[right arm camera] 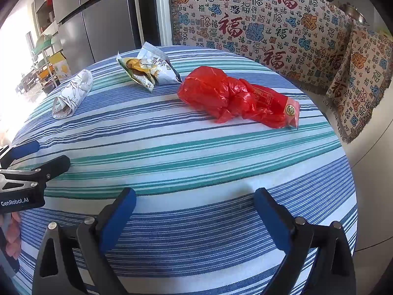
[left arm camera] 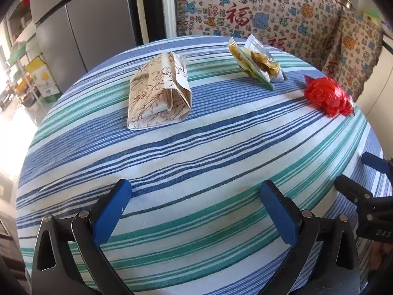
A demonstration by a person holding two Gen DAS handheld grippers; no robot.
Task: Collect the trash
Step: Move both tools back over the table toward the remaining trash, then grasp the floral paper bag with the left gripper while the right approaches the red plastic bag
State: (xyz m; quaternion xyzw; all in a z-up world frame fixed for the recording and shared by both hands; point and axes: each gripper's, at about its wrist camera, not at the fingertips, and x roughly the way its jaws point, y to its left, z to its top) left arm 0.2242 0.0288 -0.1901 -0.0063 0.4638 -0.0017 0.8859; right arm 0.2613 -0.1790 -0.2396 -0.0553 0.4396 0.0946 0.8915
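While both the left gripper (left arm camera: 196,196) and right gripper (right arm camera: 195,205) gape empty over the striped cloth (right arm camera: 196,152), a crinkled red plastic bag (right arm camera: 235,98) lies ahead of the right one, beside a folded floral paper packet (left arm camera: 157,93)

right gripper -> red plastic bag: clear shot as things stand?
Probably yes. The right gripper is open and empty, and only bare striped tablecloth lies between it and the red plastic bag. The snack wrapper sits apart, farther back to the left.

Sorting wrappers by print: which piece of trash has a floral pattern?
The folded paper wrapper, beige with brown flowers; the snack packet and red bag have none.
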